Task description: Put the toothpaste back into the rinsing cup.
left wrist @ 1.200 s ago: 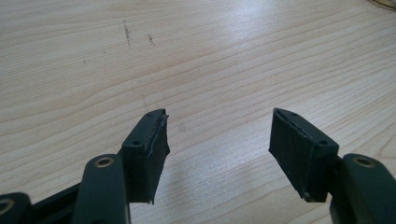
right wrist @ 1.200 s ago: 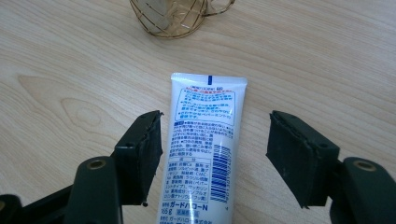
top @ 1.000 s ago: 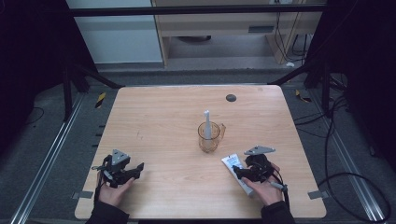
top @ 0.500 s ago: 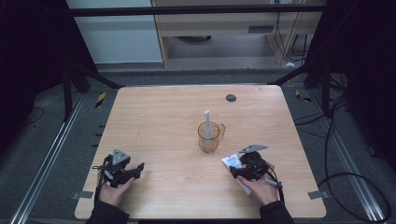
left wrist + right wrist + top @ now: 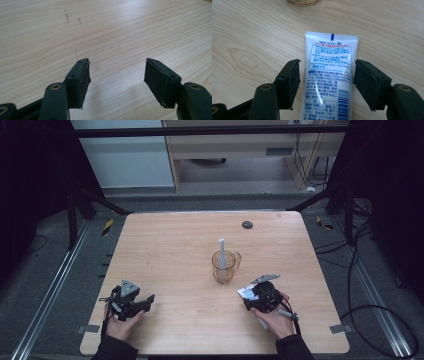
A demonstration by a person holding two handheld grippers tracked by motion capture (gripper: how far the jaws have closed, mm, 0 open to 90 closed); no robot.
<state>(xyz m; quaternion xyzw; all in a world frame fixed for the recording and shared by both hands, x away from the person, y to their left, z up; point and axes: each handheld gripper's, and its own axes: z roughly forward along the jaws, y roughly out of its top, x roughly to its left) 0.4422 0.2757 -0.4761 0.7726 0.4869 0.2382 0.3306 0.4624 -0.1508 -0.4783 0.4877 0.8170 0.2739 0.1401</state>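
Observation:
A white toothpaste tube (image 5: 328,75) with blue and red print lies flat on the wooden table (image 5: 190,240), its crimped end pointing away. My right gripper (image 5: 327,72) straddles the tube low over the table. Its jaws have just been closing a little with the tube between them, but the pads (image 5: 290,80) are not pressing on it, so it is open. From above, the right gripper (image 5: 252,296) covers most of the tube (image 5: 245,291). My left gripper (image 5: 116,75) stands open over bare wood, at the front left (image 5: 145,301).
A clear cup (image 5: 223,267) holding an upright white toothbrush (image 5: 221,251) stands just beyond the right gripper; its base (image 5: 303,2) shows in the right gripper view. A small dark disc (image 5: 247,224) lies near the far edge.
My right gripper has shifted a little to the left, over the toothpaste tube. The left gripper has stayed put.

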